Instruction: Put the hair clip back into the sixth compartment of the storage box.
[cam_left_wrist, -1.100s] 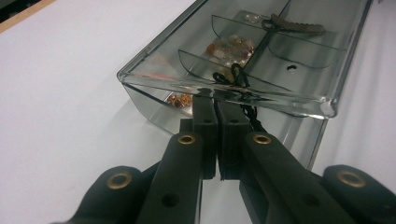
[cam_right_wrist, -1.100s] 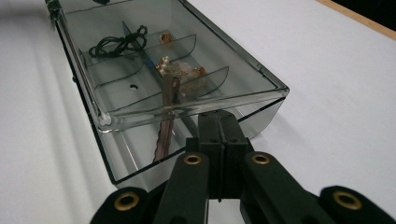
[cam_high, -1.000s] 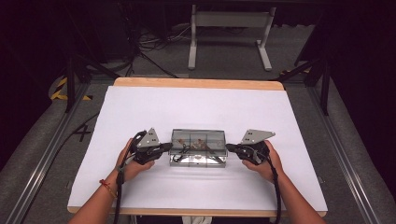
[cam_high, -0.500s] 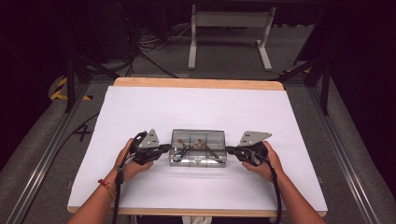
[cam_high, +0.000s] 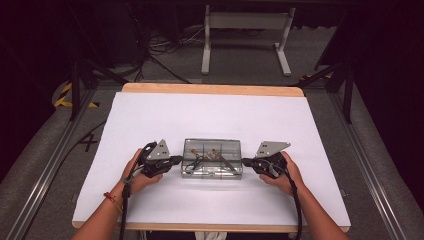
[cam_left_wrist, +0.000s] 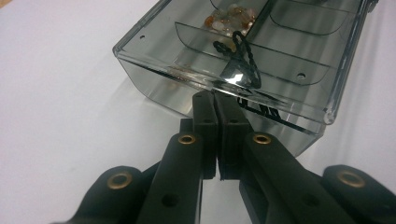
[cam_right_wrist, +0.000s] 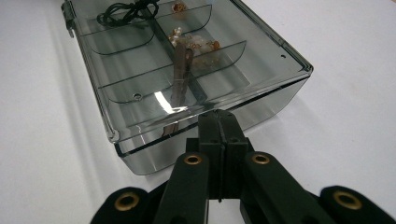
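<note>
**Both grippers closed at the ends of the clear box**

A clear plastic box (cam_high: 212, 158) with a shut lid lies flat on the white table (cam_high: 210, 120), near the front edge and roughly centred. Inside, dividers form compartments; one holds pale and amber beads (cam_left_wrist: 229, 17), and a black cord (cam_left_wrist: 240, 53) lies beside them. A thin brown strip (cam_right_wrist: 180, 79) runs along the central divider.

The left gripper (cam_high: 176, 160) sits at the box's 9 o'clock end. Its jaws are pressed together, tips at the box's end wall with nothing between them, as the left gripper view (cam_left_wrist: 215, 100) shows.

The right gripper (cam_high: 246, 162) sits at the 3 o'clock end. Its jaws are likewise together, tips against the end wall (cam_right_wrist: 219, 119).

Each hand (cam_high: 137, 172) grasps its gripper from behind.
</note>
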